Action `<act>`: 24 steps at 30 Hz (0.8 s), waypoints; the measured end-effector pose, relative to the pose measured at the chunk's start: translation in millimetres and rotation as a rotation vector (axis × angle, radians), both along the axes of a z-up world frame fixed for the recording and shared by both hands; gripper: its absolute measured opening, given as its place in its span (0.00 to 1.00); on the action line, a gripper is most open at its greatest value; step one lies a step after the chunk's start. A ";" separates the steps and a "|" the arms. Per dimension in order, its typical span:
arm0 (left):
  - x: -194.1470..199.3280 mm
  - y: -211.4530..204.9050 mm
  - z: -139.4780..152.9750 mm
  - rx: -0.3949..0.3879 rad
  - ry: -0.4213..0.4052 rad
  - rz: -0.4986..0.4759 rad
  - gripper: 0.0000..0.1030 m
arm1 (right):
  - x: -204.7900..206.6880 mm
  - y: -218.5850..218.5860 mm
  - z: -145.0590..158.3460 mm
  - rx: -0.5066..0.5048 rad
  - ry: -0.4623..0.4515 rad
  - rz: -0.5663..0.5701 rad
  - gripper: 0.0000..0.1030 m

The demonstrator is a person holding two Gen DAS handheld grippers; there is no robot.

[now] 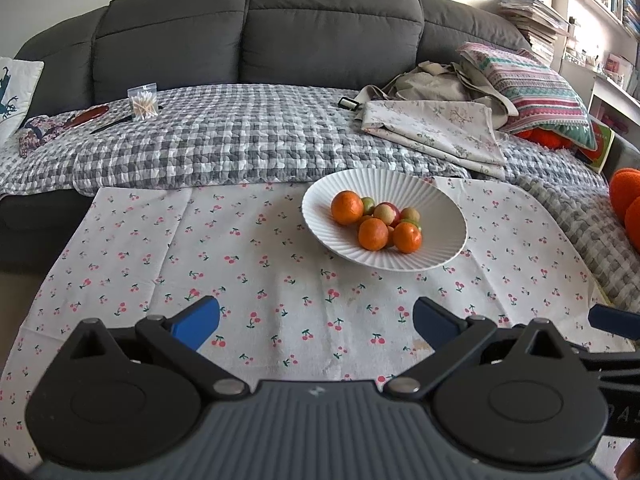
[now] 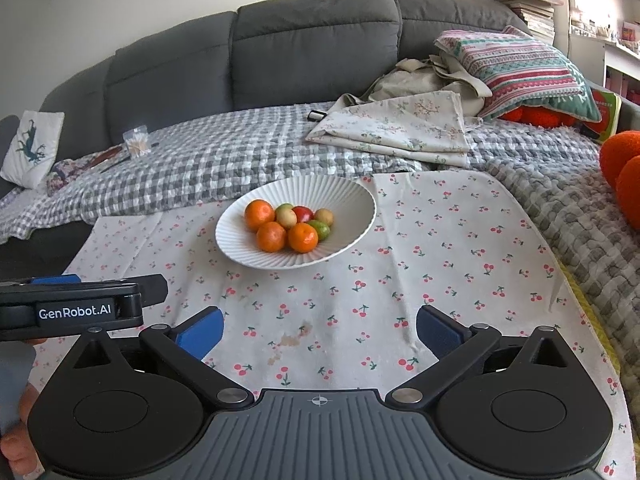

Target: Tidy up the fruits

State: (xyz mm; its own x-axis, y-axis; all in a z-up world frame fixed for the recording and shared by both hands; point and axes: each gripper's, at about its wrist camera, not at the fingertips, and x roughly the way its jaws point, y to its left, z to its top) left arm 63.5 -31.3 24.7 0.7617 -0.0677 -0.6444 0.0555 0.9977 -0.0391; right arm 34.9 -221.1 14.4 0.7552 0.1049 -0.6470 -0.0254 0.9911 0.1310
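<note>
A white ribbed bowl (image 1: 436, 216) (image 2: 352, 204) sits on a cherry-print cloth (image 1: 240, 264) (image 2: 440, 248). It holds three oranges (image 1: 346, 207) (image 2: 259, 215) and several small red, green and yellowish fruits (image 1: 386, 213) (image 2: 302, 213). My left gripper (image 1: 316, 322) is open and empty over the cloth, well short of the bowl. My right gripper (image 2: 319, 330) is open and empty too, also short of the bowl. The left gripper's side shows in the right wrist view (image 2: 80, 306).
A grey sofa (image 1: 256, 28) with a checked quilt (image 1: 224, 140) lies behind the cloth. Folded floral fabric (image 1: 436, 128), a striped pillow (image 1: 532, 80) and orange plush things (image 1: 626, 200) are at the right. A cotton-swab box (image 1: 143, 103) stands at the back left.
</note>
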 end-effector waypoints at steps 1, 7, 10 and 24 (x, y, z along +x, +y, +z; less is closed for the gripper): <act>-0.2 -0.1 0.0 -0.001 0.000 -0.002 0.99 | 0.1 -0.1 -0.2 -0.001 0.000 0.000 1.00; -0.3 -1.3 -0.4 0.002 0.000 -0.009 0.99 | 0.3 -0.2 -0.4 -0.001 0.001 0.000 1.00; 0.1 -1.2 -1.1 -0.004 0.005 -0.009 0.99 | 0.0 -1.1 -0.6 -0.002 0.002 -0.001 1.00; -0.7 -0.7 -1.4 -0.001 -0.006 -0.007 0.99 | -0.1 -1.4 -0.5 0.000 0.002 -0.001 1.00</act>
State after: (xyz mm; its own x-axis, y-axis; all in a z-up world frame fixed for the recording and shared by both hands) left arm 62.8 -32.1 23.3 0.7649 -0.0737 -0.6399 0.0625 0.9972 -0.0401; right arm 34.8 -222.5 13.9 0.7541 0.1042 -0.6484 -0.0246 0.9911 0.1307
